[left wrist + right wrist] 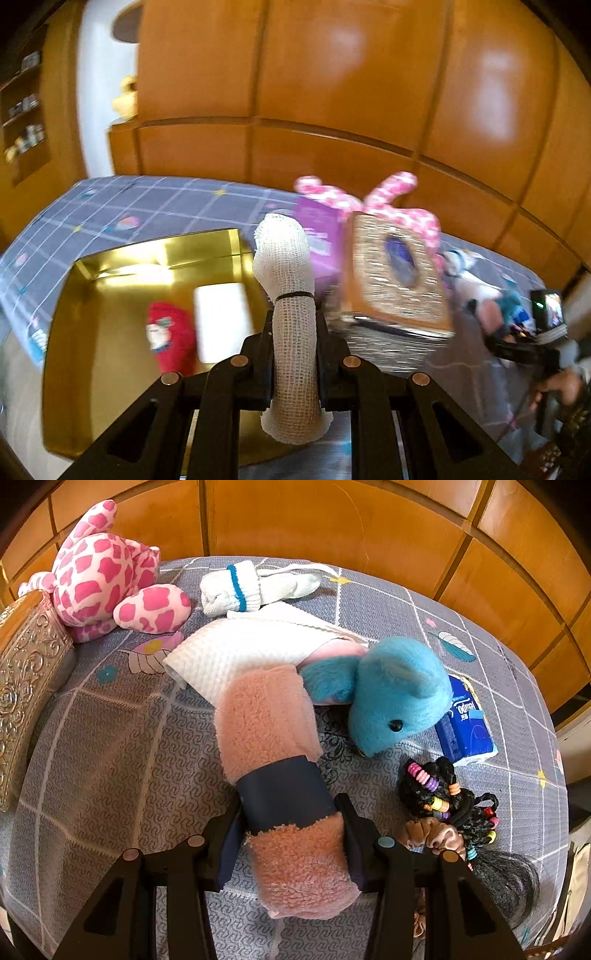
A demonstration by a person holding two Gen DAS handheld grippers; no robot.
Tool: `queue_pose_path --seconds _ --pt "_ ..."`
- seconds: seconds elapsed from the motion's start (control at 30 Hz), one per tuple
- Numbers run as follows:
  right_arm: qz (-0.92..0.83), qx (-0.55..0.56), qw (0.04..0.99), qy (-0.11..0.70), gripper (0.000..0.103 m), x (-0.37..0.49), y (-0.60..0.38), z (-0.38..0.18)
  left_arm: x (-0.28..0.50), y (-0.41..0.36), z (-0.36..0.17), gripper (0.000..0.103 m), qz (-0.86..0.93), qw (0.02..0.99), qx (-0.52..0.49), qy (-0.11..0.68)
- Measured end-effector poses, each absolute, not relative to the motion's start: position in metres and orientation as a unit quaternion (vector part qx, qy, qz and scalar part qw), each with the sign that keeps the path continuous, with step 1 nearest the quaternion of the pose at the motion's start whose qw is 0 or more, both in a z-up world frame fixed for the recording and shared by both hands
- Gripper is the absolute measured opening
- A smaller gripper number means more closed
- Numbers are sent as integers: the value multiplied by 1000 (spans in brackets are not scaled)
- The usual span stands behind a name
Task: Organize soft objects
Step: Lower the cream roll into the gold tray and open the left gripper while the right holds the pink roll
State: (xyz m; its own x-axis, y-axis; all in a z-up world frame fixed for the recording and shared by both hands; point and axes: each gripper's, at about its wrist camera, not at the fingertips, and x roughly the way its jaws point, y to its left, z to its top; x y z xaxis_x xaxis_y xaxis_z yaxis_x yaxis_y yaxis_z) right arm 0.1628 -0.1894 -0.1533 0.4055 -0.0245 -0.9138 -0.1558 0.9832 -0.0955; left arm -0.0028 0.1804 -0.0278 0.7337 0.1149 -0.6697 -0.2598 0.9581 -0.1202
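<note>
My left gripper (pixel 293 325) is shut on a rolled white gauze bandage (pixel 286 266) and holds it up over the right edge of a gold box (pixel 110 258). The box holds a red soft item (pixel 171 336) and a white item (pixel 221 321). My right gripper (pixel 291 812) is shut on a rolled pink fluffy towel (pixel 266 720) with a dark band, just above the bed. Beside it lie a blue plush elephant (pixel 399 694), a white cloth (pixel 240 650), white socks (pixel 251 585) and a pink spotted plush (pixel 107 572).
A grey patterned bedsheet (pixel 110 738) covers the bed, with wooden panels (pixel 295 520) behind. An ornate tissue box (pixel 26 672) stands at left, also in the left wrist view (pixel 391 266). A blue tissue pack (pixel 465 723) and hair ties with a scrunchie (pixel 443 805) lie at right.
</note>
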Motion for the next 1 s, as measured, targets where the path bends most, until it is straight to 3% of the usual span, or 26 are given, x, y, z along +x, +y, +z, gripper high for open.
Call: queue_pose_path --seconds 0.8,0.97,1.0 --pt "33 -89 837 538 47 158 -189 -152 -32 344 -101 19 286 845 -194 407" --pt "30 -89 838 538 47 158 -189 -152 -37 355 -110 31 298 837 -206 410" --pt "29 -89 838 538 47 158 -188 -152 -38 355 -110 40 299 837 -207 409"
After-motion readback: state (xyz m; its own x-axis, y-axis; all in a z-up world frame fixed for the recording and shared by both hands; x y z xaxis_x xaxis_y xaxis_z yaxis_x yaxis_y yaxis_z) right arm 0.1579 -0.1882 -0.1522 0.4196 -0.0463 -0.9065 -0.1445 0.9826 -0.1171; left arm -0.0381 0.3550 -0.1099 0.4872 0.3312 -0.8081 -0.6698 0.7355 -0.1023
